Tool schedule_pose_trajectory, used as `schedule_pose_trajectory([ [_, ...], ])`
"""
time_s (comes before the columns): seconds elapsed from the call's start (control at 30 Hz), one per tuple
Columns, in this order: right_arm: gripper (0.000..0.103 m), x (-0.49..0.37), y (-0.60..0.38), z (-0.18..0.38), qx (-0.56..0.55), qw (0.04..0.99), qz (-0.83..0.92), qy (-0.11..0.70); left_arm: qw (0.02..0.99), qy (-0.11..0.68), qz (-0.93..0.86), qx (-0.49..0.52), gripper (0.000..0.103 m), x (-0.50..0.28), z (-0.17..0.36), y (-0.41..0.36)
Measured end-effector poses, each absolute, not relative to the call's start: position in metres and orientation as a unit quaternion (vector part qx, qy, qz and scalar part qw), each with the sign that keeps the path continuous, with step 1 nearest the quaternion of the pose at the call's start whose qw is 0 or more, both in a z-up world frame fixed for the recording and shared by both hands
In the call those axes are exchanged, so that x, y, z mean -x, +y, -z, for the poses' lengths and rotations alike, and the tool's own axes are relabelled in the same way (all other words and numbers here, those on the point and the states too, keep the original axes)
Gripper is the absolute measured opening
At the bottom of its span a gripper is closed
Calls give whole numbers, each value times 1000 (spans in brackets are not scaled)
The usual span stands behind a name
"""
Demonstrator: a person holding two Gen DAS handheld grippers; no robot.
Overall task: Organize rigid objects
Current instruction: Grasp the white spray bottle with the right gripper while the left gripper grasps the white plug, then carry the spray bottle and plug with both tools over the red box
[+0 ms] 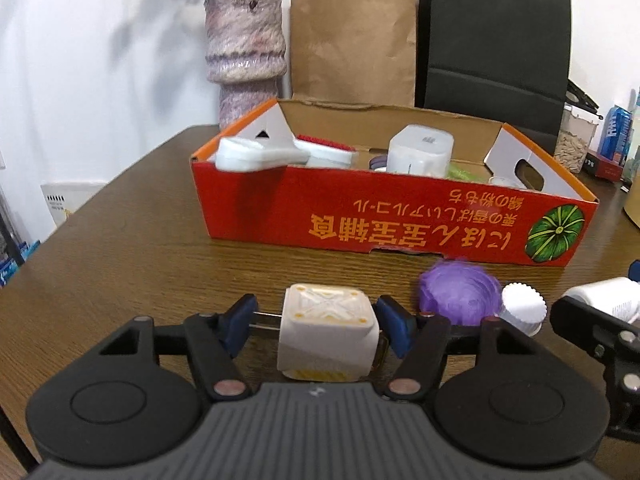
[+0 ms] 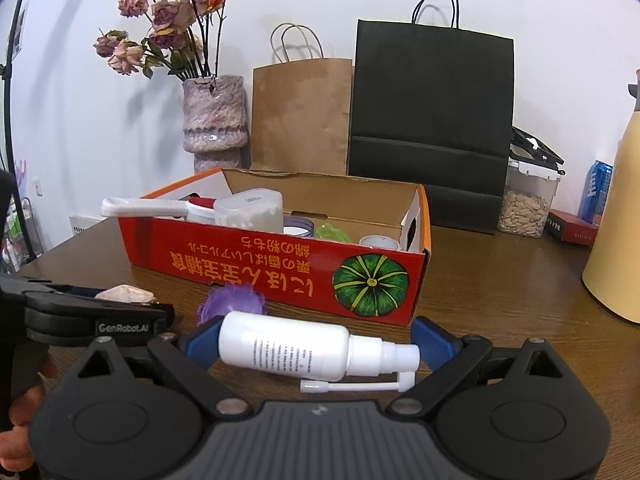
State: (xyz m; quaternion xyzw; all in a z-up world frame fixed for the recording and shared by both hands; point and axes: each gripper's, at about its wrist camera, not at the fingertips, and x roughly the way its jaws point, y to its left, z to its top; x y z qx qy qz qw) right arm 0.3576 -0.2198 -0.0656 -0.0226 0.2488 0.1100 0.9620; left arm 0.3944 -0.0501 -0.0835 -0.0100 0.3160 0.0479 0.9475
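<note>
My left gripper (image 1: pixel 318 322) is shut on a white plug adapter (image 1: pixel 328 336) with yellow trim; its metal prongs point left against the left finger. My right gripper (image 2: pixel 316 344) is shut on a white spray bottle (image 2: pixel 304 350), held sideways end to end, nozzle arm hanging below. Both are just above the brown table, in front of the red cardboard box (image 1: pixel 400 220) (image 2: pixel 280 272). The box holds a white charger block (image 1: pixel 420 152), a white lint brush (image 2: pixel 152 208), tape rolls and other items.
A purple fluffy ball (image 1: pixel 460 296) (image 2: pixel 232 302) and a white ribbed cap (image 1: pixel 524 308) lie on the table before the box. A vase (image 2: pixel 214 116), a brown bag (image 2: pixel 302 116) and a black bag (image 2: pixel 432 120) stand behind. A seed jar (image 2: pixel 528 200) and a cream jug (image 2: pixel 616 220) stand right.
</note>
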Motion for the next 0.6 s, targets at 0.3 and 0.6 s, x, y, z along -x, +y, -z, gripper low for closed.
schedule_pose_trajectory([
  [0.3, 97, -353, -220, 61, 19, 965, -113, 236, 958, 284, -36, 2, 67, -379, 68, -50],
  [0.6, 97, -348, -223, 53, 14, 970, -111, 216, 968, 251, -21, 11, 67, -363, 49, -50],
])
